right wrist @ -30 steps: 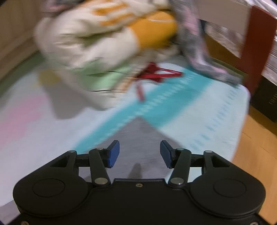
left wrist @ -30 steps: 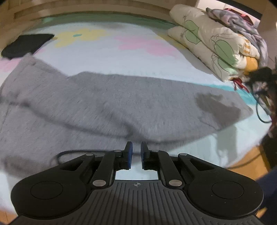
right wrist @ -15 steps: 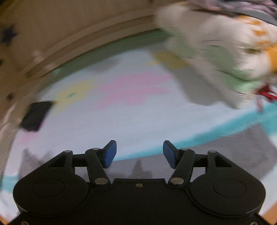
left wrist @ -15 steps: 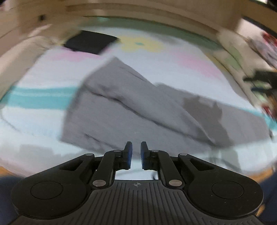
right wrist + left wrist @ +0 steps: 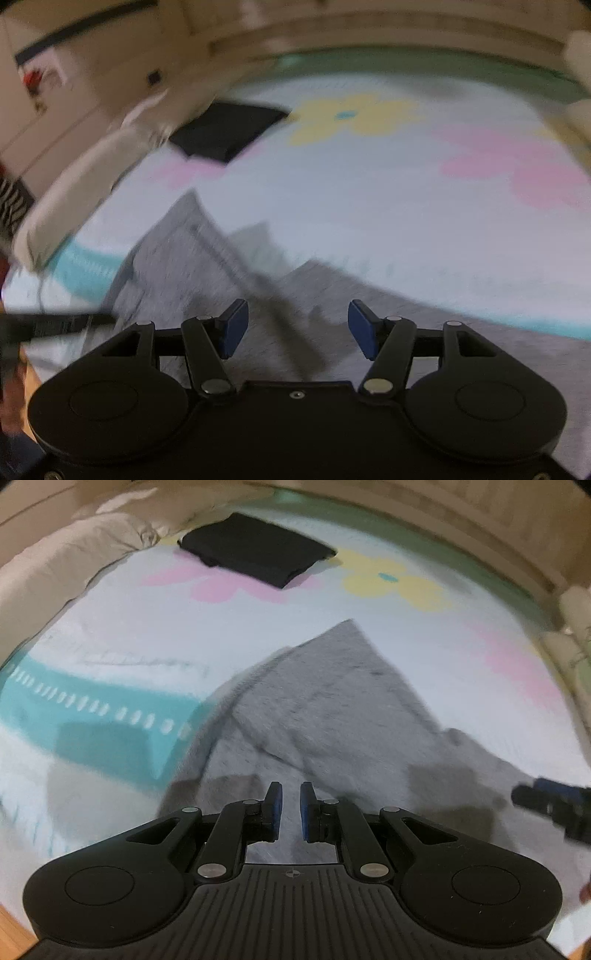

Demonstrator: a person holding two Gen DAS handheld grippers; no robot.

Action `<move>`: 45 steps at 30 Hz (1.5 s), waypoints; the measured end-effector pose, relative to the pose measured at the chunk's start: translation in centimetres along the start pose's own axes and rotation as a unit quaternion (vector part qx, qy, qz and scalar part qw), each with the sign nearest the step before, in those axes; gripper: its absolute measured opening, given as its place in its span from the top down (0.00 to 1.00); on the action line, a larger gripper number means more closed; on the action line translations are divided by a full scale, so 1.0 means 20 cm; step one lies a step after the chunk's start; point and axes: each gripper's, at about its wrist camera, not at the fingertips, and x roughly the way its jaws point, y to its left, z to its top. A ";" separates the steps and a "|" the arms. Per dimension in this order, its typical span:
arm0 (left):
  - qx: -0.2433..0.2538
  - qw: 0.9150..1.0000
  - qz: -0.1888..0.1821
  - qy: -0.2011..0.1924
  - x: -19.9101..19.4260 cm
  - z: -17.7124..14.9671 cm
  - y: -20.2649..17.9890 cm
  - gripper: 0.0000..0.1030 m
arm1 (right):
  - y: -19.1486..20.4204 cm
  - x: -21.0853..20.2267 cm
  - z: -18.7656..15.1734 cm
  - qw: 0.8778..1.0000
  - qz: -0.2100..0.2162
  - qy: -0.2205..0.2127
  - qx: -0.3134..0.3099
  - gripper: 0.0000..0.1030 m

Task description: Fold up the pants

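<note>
The left gripper (image 5: 287,805), nearly clenched with nothing between its pads, hovers over the grey knit pants (image 5: 332,716), which lie spread on the flower-patterned bed (image 5: 424,635) ahead. The right gripper (image 5: 293,328), released, hovers alongside, likely seeking an edge.

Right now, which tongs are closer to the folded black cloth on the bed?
Hard to call; probably the left tongs. Both hover over the grey pants, with the black cloth far ahead across the bedsheet. The right tongs see it further off, up-left.
</note>
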 end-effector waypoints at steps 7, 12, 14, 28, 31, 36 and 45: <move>-0.013 0.999 0.013 0.042 0.23 0.07 0.12 0.90 | 0.10 0.24 -0.04 0.999 0.012 0.036 -0.017 0.37; -0.013 0.999 0.005 0.032 0.22 0.07 0.13 0.90 | 0.12 0.33 -0.04 0.998 0.022 0.056 -0.017 0.37; -0.011 0.999 0.004 0.031 0.19 0.07 0.13 0.90 | 0.14 0.33 -0.04 0.997 0.030 0.059 -0.026 0.43; -0.098 0.983 0.043 -0.150 -0.57 -0.07 0.34 0.91 | 0.62 -0.04 -0.47 0.951 0.067 0.007 -0.302 0.80; -0.087 0.985 0.022 -0.146 -0.57 -0.08 0.31 0.91 | 0.68 0.00 -0.65 0.930 0.057 0.028 -0.362 0.80; -0.025 0.993 -0.021 -0.110 -0.48 -0.11 0.19 0.91 | 0.72 -0.02 -0.74 0.918 0.039 0.020 -0.393 0.79; 0.052 0.993 -0.052 0.095 -0.07 -0.32 -0.02 0.90 | 0.71 0.00 -0.69 0.926 0.052 0.018 -0.372 0.73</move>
